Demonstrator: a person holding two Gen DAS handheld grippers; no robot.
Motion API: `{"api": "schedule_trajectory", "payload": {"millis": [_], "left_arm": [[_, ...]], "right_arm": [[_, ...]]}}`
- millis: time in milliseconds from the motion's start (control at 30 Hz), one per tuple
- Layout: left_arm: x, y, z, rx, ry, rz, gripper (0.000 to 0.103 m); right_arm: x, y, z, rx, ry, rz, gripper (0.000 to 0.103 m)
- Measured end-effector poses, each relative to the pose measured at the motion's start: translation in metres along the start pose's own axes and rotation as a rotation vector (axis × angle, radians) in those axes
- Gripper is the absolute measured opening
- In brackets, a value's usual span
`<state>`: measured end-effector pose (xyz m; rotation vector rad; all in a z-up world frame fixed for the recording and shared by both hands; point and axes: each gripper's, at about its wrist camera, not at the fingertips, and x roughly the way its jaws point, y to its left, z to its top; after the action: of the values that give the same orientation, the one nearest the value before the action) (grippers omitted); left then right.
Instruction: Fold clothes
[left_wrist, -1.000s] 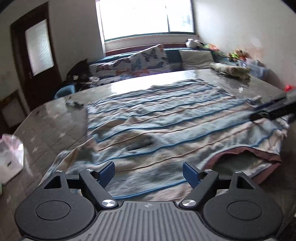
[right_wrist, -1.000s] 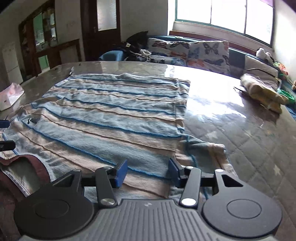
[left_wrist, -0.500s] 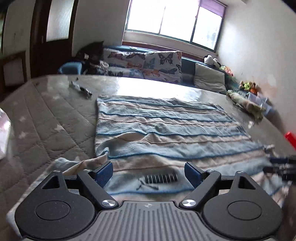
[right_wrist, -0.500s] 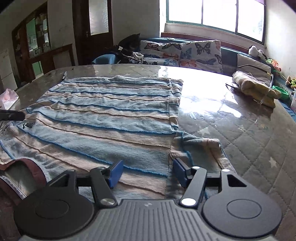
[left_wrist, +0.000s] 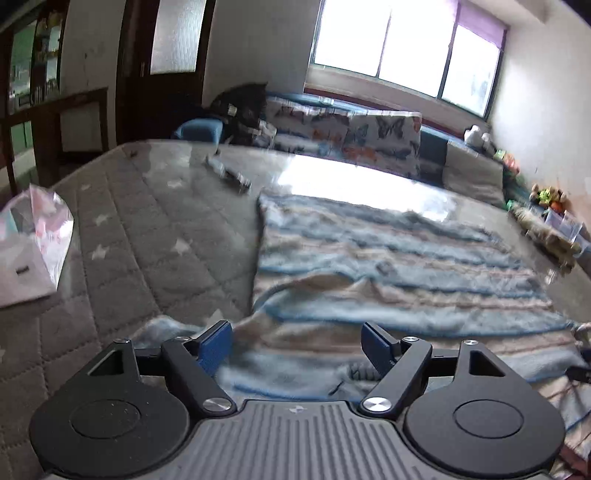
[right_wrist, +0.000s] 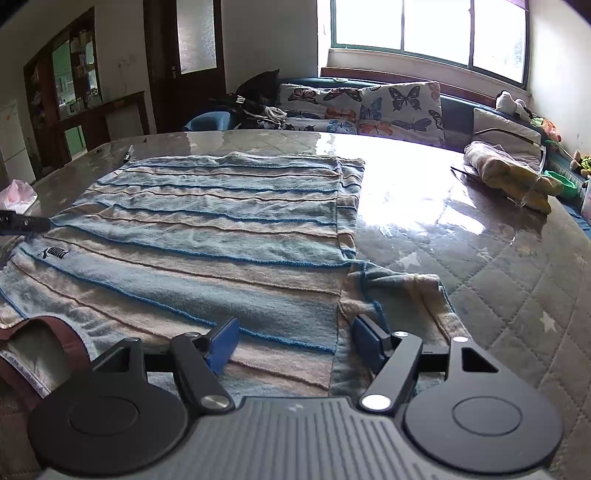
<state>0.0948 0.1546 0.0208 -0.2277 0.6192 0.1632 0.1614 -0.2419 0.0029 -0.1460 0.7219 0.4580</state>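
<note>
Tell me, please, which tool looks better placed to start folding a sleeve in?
Right, probably: the right tool is open over the short sleeve of the striped shirt; the left tool's view is blurred.

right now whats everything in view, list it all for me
striped shirt: one, blue and beige stripes, maroon collar, spread flat on the table
table: one, grey quilted star cover under glossy clear sheet
folded cloth: one, beige and yellow, far right of table
plastic bag: one, white and pink, left table edge
small dark item: one, on table beyond the shirt, too blurred to name
butterfly cushions: several, white with coloured butterflies, on the bench under the window
dark clothes pile: one, black, left end of bench
left gripper: fingers open, over the shirt's near edge
right gripper: fingers open, over the shirt's shoulder seam
</note>
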Motion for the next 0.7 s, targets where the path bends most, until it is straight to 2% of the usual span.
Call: {"api": "schedule_trajectory", "payload": {"millis": [167,267,367,567,700], "left_arm": [[0.014,-0.005,0.004,0.011,0.015,-0.044,0.079],[0.028,0.005,0.004,-0.012,0.045,-0.027,0.078],[0.025,0.007,0.005,-0.019,0.039,-0.031,0.079],[0.006,-0.004,-0.003,0.021,0.033,-0.059,0.083],[-0.004,-0.016,-0.009,0.042,0.037,-0.083,0.086]], "right_arm": [[0.0,0.0,-0.001,0.003,-0.004,0.001,0.073],[0.0,-0.001,-0.002,0.011,-0.008,0.0,0.073],[-0.006,-0.008,-0.003,0.048,-0.011,-0.006,0.073],[-0.023,-0.033,-0.009,0.149,-0.047,-0.085,0.072],[-0.032,-0.054,-0.021,0.197,-0.037,-0.177,0.07]]}}
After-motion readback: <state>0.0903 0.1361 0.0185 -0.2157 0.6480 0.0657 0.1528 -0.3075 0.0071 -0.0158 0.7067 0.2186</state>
